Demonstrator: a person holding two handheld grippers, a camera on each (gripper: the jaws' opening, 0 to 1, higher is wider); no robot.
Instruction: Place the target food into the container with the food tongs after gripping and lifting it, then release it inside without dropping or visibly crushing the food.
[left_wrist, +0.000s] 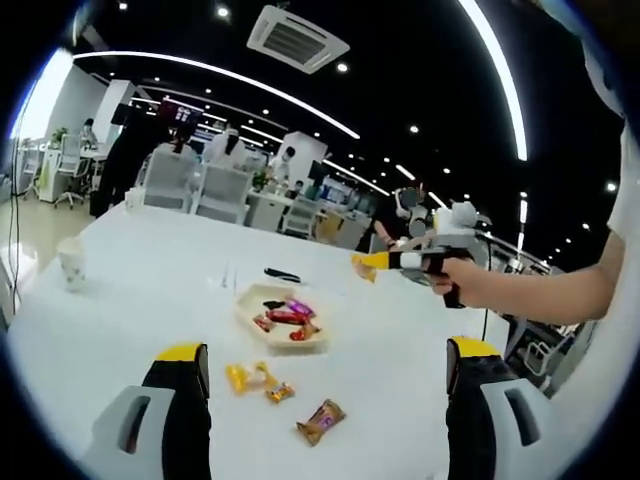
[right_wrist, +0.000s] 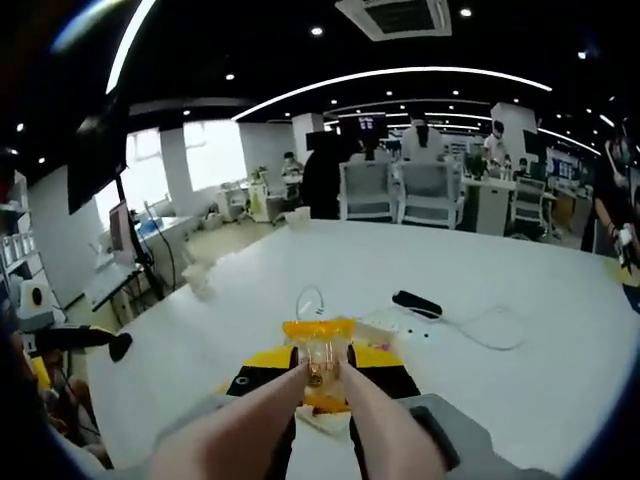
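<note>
Lying loose on table (left_wrist: 120, 300): three candies (left_wrist: 260, 380); tray (left_wrist: 283, 318) beside.

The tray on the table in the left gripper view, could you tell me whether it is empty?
No, the tray already holds several wrapped sweets, mostly red, while other sweets lie loose on the white table in front of it.

No legible txt/labels/brands/nos. anywhere; candy wrappers (left_wrist: 320, 421) on counter (left_wrist: 150, 290) too small/blurred.
</note>
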